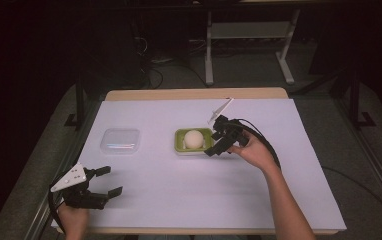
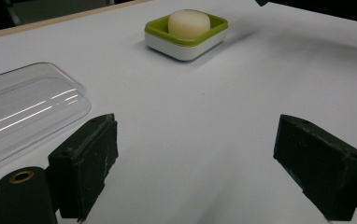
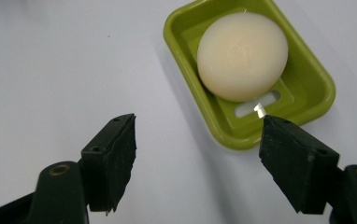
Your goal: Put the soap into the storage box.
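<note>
While both grippers' jaws gape empty, white sheet point(image 1: 179, 190) covers the table point(image 1: 194, 93); beyond, seemingly dark floor.

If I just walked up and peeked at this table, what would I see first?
Your eye would jump to the round cream soap in its bright green soap dish in the middle of the white table. The right gripper hovers right beside the dish, jaws open with nothing between them. Off to the left lies a clear plastic lid, and the left gripper waits open at the near left corner.
</note>
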